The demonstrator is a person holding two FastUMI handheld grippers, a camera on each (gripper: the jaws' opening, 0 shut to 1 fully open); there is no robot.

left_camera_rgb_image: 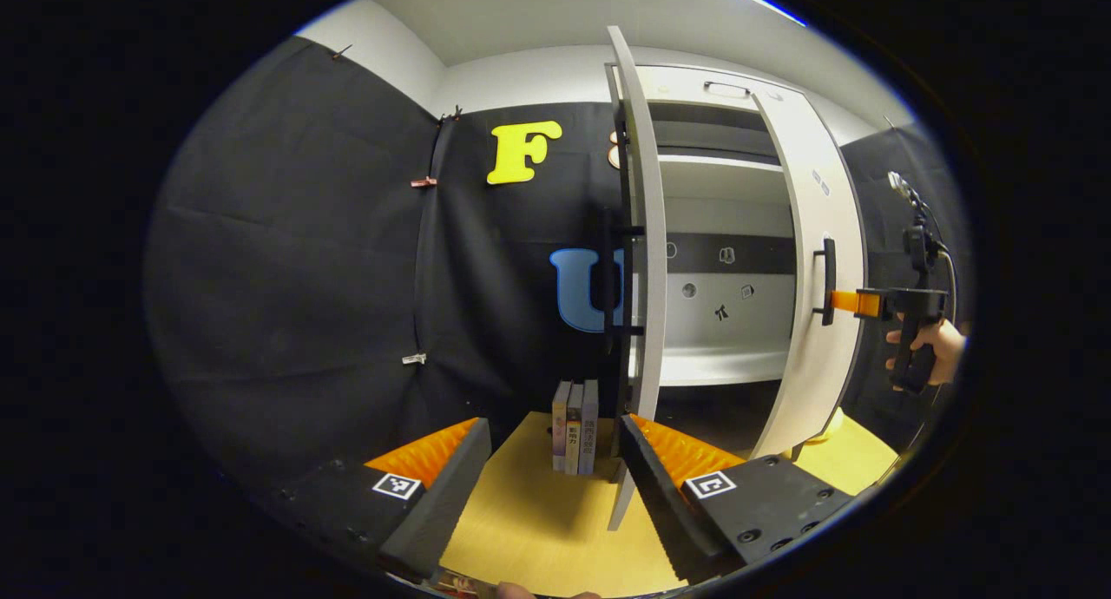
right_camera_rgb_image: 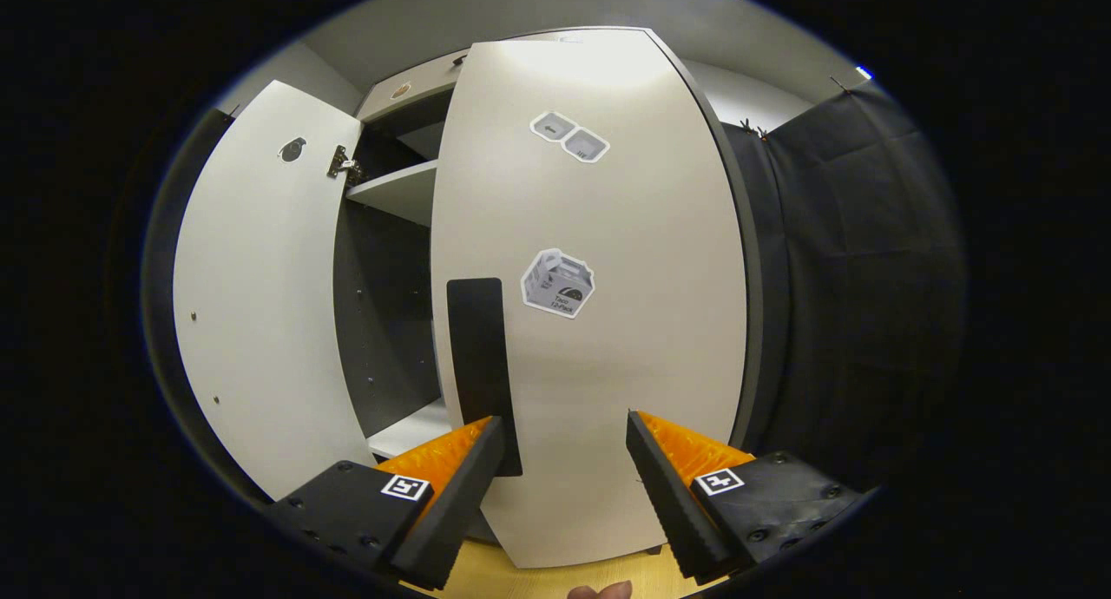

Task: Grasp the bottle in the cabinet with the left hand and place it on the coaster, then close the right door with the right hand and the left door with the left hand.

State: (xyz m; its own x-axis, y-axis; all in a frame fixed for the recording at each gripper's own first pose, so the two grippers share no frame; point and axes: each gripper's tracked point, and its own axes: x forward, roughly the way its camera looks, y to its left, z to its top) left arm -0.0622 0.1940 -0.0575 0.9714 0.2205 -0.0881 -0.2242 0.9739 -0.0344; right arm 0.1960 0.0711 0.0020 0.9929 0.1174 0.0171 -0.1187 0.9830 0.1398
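In the left gripper view, the left gripper (left_camera_rgb_image: 555, 460) is wide open and holds nothing. The left door (left_camera_rgb_image: 647, 260) stands upright, edge-on, just beyond its right finger. Three books (left_camera_rgb_image: 575, 427) stand on the table (left_camera_rgb_image: 547, 538). The cabinet (left_camera_rgb_image: 725, 234) shelves look bare.

In the right gripper view, the right gripper (right_camera_rgb_image: 564, 460) is wide open at the right door (right_camera_rgb_image: 608, 321), its left finger by the vertical handle (right_camera_rgb_image: 482, 365).

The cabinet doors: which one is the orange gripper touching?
The right door, the one with stickers: the right gripper sits at its black handle. The left door stands untouched.
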